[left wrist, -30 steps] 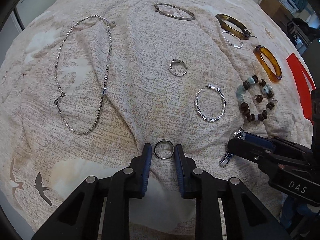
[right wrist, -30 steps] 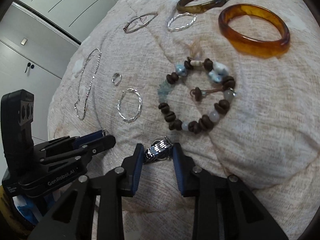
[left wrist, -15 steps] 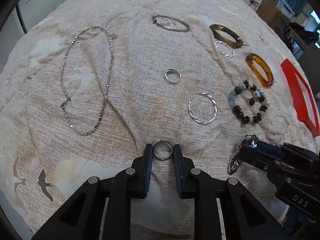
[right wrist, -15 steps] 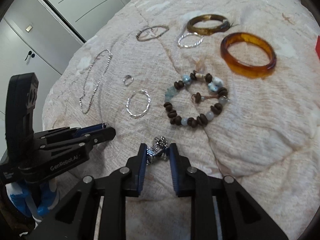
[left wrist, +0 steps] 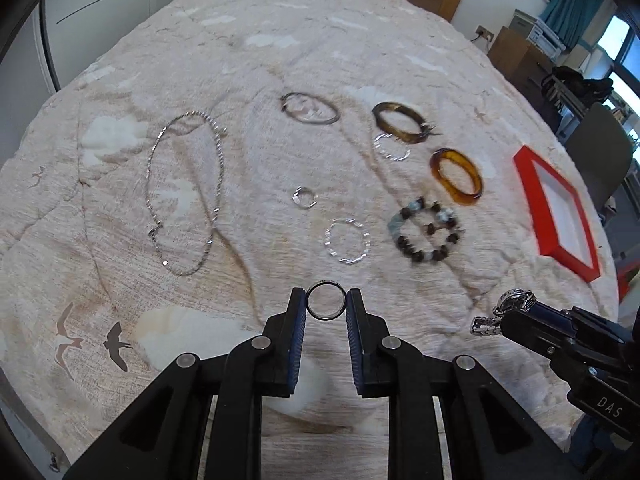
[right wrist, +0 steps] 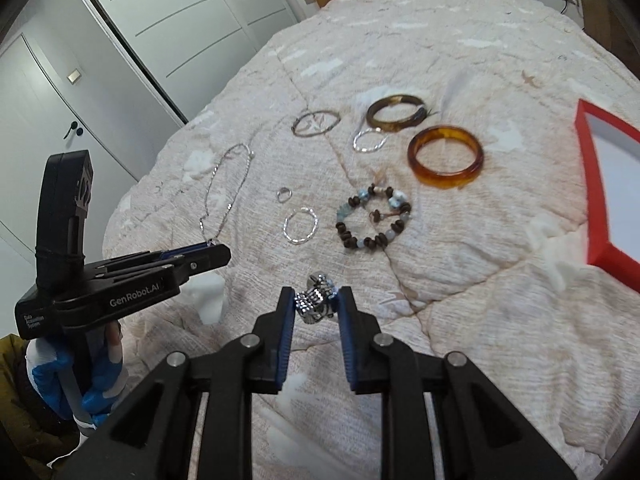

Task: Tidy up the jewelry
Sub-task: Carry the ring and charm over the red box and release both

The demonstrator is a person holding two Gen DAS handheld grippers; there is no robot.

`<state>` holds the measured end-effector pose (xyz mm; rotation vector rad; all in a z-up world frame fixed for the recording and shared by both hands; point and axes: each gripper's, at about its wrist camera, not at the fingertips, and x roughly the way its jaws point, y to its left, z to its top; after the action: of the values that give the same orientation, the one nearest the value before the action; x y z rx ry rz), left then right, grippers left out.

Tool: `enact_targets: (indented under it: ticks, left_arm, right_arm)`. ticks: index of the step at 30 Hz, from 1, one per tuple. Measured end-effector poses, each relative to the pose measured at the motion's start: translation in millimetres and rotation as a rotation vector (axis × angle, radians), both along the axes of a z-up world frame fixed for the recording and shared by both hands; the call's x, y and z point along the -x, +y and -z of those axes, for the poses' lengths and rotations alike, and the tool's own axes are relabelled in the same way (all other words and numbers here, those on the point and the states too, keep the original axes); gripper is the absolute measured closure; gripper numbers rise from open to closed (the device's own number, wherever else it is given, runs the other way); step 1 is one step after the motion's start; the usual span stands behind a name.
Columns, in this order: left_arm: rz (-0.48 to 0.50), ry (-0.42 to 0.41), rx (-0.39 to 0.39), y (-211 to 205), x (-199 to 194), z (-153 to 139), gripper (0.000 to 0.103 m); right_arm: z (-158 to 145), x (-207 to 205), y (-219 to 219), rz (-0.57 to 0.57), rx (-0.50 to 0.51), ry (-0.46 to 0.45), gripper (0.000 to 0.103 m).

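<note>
Change since 1 s ago: both grippers have lifted well clear of the beige bird-print quilt (left wrist: 360, 56); the red-rimmed white tray (left wrist: 560, 216) has come into view.
Left gripper (left wrist: 326, 306): clamped on a plain dark metal ring (left wrist: 326, 306), held upright in the air.
Right gripper (right wrist: 316, 304): clamped on a chunky silver studded ring (right wrist: 316, 300), also off the quilt.
Progress: early; 2 pieces lifted, none seen in the tray.
Left on the quilt: silver chain necklace (left wrist: 184, 196), thin oval metal bangle (left wrist: 310, 108), dark horn bangle (left wrist: 400, 122), amber resin bangle (left wrist: 456, 176), brown-and-blue beaded bracelet (left wrist: 426, 236), 2 twisted silver hoops (left wrist: 347, 241), small silver ring (left wrist: 305, 197).
</note>
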<state>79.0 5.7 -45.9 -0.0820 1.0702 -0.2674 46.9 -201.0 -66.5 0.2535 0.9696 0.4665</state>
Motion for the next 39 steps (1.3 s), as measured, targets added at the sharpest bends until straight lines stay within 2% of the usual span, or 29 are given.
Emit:
enact_targets:
  ticks: [6,10,16,21,27,34,39]
  left_arm:
    - [0.082,-0.051,0.038,-44.2,3.5,-33.8,0.083]
    - [0.174,-0.08,0.046,-98.2,0.7,-53.5,0.083]
    - [0.309,-0.085,0.07,-189.6,-10.9,-65.4,0.083]
    - [0.394,-0.065,0.068,-258.9,-23.0,-53.3,0.083]
    - [0.448,-0.034,0.056,-314.3,-40.2,-29.9,0.083]
    - [0.492,0.019,0.027,-348.9,-53.0,4.4,0.083]
    - [0.481,0.067,0.0,-351.5,-55.6,24.5,0.083]
  right_arm:
    - [-30.1,18.0,-42.8,0.091,-0.011,-0.074,0.083]
    - [-46.6,25.4,-93.5,0.188,-0.015,-0.114,0.083]
    - [-50.8,28.5,-175.1,0.336,0.035,-0.133,0.083]
    - [-42.0,24.2,-230.9,0.43,0.07,-0.123,0.083]
    - [-14.5,7.9,-273.3,0.483,0.103,-0.072,0.083]
    - [21.1,-11.7,-297.2,0.5,0.133,0.004,0.083]
    - [35.3,-15.0,-298.0,0.492,0.132,0.031,0.082]
